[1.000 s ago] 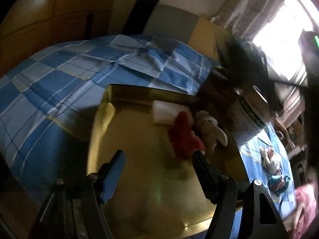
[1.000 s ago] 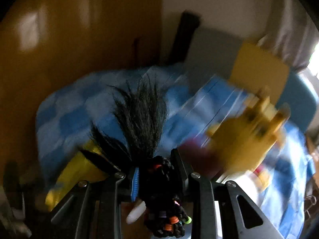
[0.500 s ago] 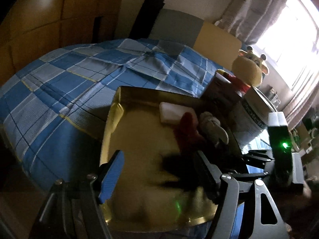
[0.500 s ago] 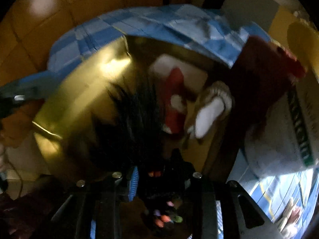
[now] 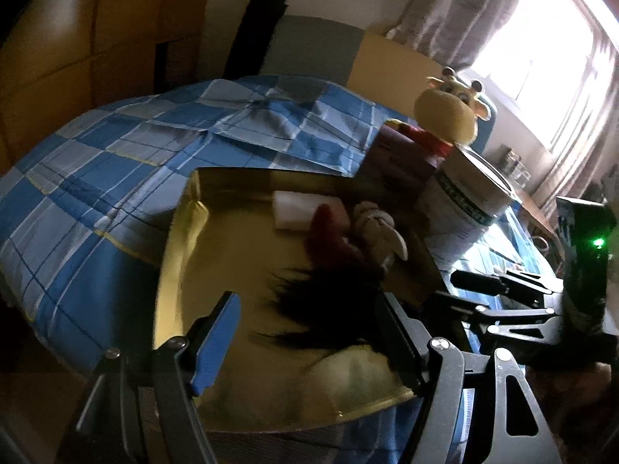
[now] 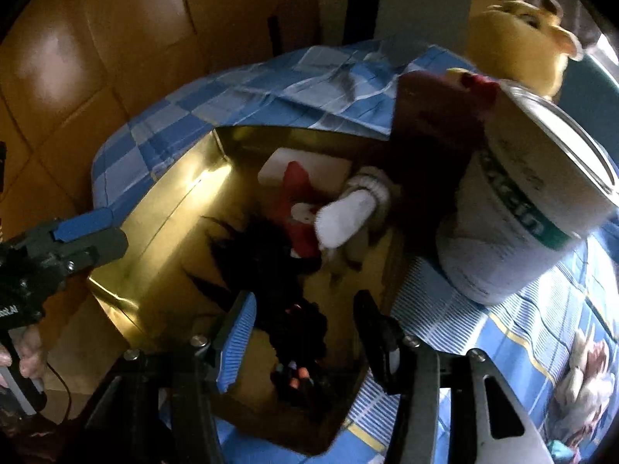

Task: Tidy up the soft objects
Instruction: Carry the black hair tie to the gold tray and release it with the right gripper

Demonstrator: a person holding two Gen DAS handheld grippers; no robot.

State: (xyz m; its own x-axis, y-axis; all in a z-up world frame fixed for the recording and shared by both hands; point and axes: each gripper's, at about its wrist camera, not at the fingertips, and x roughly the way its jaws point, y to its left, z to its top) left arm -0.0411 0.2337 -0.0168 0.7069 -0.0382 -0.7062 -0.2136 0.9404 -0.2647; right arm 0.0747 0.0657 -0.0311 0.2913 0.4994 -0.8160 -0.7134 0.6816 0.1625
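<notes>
A gold tray (image 5: 232, 239) (image 6: 174, 232) lies on the blue checked bedcover (image 5: 116, 162). At its far end sit a white block (image 5: 294, 208) (image 6: 309, 162), a red toy (image 5: 325, 232) (image 6: 294, 193) and a beige plush (image 5: 379, 228) (image 6: 348, 208). A black hairy toy (image 6: 271, 255) (image 5: 309, 282) with coloured beads lies in the tray between my right gripper's (image 6: 305, 301) jaws. Those jaws are opening and the pads stand off it. My left gripper (image 5: 305, 301) hangs open over the tray's near part, holding nothing.
A white tin (image 5: 468, 197) (image 6: 534, 208), a dark red box (image 5: 402, 162) and a yellow giraffe plush (image 5: 448, 112) (image 6: 518, 38) stand right of the tray. More small soft toys (image 6: 588, 359) lie on the cover at the right. A hand (image 6: 31, 352) holds the left gripper.
My right gripper came down with the black hairy toy from above the bed into the tray, and its jaws have spread away from the toy. The left gripper shifted slightly.
</notes>
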